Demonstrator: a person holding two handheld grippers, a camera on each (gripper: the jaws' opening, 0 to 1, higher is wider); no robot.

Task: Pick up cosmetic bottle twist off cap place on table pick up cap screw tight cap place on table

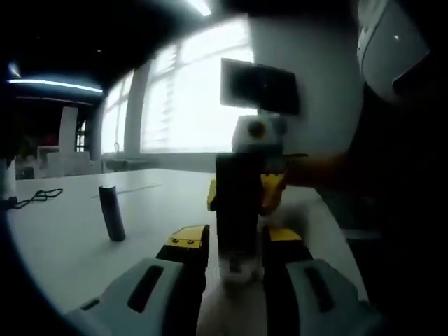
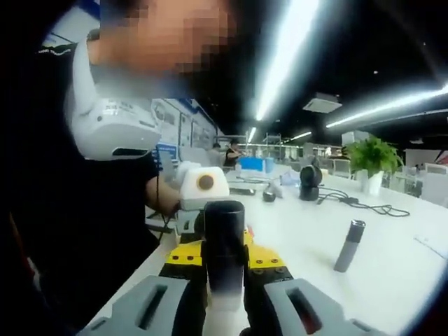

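Both views sit low over the desk [image 1: 63, 245], facing each other, close on the shared bottle [image 2: 224, 245].

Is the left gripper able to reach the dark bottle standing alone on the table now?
Probably not at once: the left gripper is shut on a dark cap or bottle. The table between it and the standing bottle looks free otherwise.

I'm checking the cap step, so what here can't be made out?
- Left gripper view: the dark bottle is backlit and blurred; its cap seam is unreadable.
- Right gripper view: the bottle's lower end is hidden between the tool jaws.
- Upright cylinder: too small to identify.
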